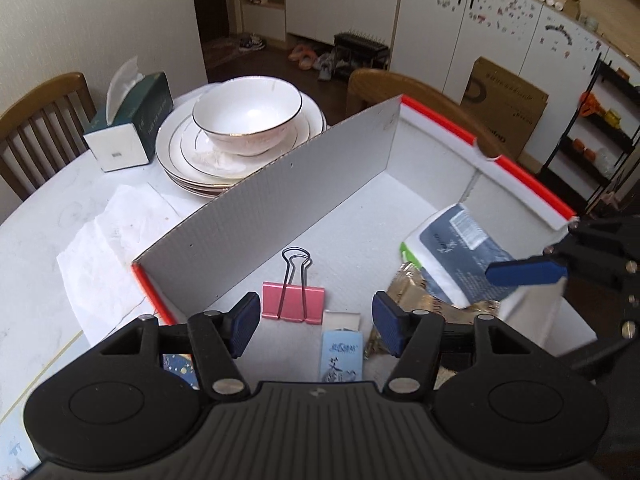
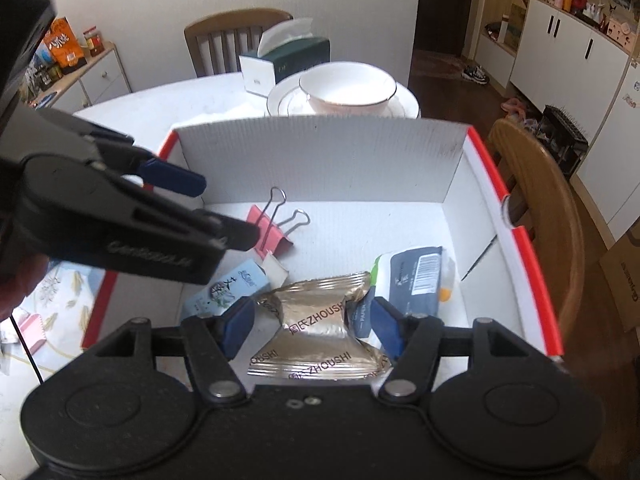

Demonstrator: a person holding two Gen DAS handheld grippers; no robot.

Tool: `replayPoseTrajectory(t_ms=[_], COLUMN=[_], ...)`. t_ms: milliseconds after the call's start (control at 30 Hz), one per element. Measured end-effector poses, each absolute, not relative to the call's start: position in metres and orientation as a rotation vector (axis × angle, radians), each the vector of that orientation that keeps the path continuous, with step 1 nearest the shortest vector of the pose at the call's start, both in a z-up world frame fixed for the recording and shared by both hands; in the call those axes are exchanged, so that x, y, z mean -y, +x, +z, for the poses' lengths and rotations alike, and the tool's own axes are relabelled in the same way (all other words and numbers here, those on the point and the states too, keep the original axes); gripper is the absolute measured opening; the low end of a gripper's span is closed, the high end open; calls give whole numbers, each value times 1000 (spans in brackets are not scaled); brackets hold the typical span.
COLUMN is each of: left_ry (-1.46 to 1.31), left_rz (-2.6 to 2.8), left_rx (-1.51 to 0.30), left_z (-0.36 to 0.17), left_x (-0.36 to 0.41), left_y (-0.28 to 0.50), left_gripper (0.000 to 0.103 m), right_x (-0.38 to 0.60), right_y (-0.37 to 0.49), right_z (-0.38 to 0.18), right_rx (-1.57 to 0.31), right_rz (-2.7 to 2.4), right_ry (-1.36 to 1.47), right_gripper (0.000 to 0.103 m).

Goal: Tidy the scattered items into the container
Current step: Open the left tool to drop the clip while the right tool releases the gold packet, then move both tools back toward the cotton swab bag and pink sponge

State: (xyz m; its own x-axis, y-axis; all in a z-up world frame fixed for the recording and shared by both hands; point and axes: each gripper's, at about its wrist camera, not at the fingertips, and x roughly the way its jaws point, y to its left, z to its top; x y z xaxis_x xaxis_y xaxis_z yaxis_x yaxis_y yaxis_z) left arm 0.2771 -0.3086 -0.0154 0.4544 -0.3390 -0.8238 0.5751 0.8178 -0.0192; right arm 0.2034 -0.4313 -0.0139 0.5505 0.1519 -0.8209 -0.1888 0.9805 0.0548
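Box (image 2: 328,148) sat mid-frame on the worktop (image 1: 44,216), white inside, red rim, tall cardboard flap up at its far side. Inside it: pink binder clip (image 1: 293,303) on the floor near the flap, wire handles up; light-blue packet (image 1: 343,356) just below the clip in the left wrist view; gold foil pouch (image 2: 320,328) lower centre of the right wrist view; dark-blue wipes pack (image 2: 416,280) to its right, leaning toward the box's right wall.

Right gripper (image 2: 314,328) hung over the foil pouch, jaws spread, pads either side of the pouch's pinched waist; contact couldn't be told. Left gripper (image 1: 314,326) was at the bottom of its own view, jaws released, nothing between them, above the clip and the blue packet. In the right wrist view it crossed in from the left.

Upper left beyond the flap: bowl (image 1: 247,114) on stacked plates (image 1: 176,156), green tissue box (image 1: 130,124), crumpled tissue (image 1: 108,244), wooden chair (image 1: 38,120).
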Motion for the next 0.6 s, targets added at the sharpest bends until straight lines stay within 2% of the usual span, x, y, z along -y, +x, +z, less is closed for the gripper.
replayPoseTrajectory(t_ms=[300, 600], left_ry=[238, 213], left_rz=[-596, -559], left_rx=[-865, -789], left_z=[9, 28], left_x=[287, 254], left_y=[247, 211], left_gripper=[61, 61], right_x=[427, 406], right_y=[185, 163], right_z=[9, 23], right_rx=[-923, -860], right_rz=[202, 230], right_ry=[-21, -56], right_gripper=[64, 72])
